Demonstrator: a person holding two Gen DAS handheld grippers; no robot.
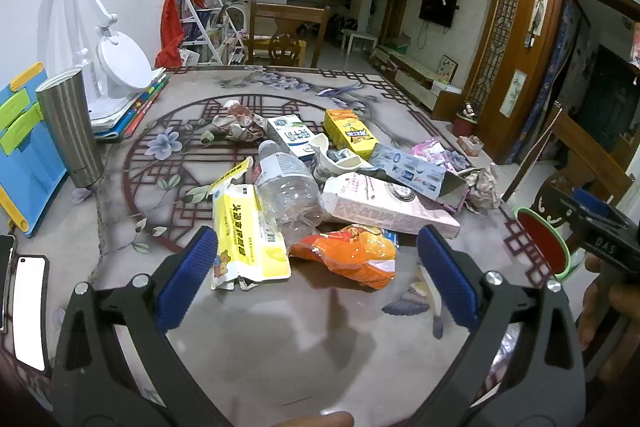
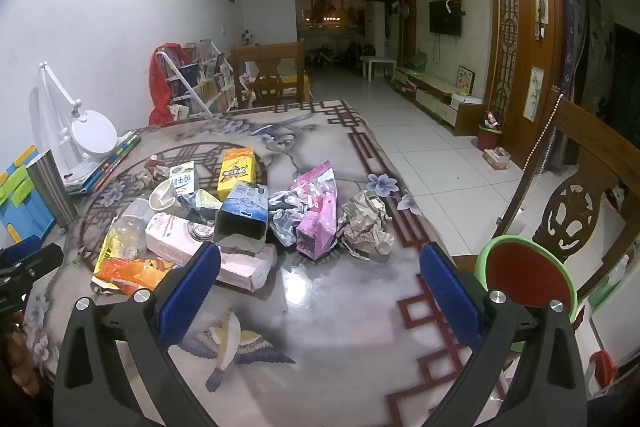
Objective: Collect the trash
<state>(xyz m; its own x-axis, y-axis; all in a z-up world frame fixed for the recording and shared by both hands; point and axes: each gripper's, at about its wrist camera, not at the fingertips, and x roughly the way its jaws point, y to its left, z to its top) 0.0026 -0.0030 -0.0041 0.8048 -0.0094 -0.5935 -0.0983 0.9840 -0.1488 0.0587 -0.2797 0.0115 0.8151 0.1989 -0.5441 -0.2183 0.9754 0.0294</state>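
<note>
L gripper (image 1: 318,267): jaws wide, empty, lower centre, framing orange wrapper (image 1: 352,255) for a likely first pick | R gripper (image 2: 320,275): wide, empty, facing bare table (image 2: 340,307) | trash heap mid-frame, crumpled paper (image 2: 366,225) at its right edge | green-rimmed bin (image 2: 528,271) lower right, presumably within dropping reach.

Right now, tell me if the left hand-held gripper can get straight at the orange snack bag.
Probably yes. The left hand-held gripper is open, and the orange snack bag lies at the near edge of the pile, right between its fingers, with nothing on top.
</note>
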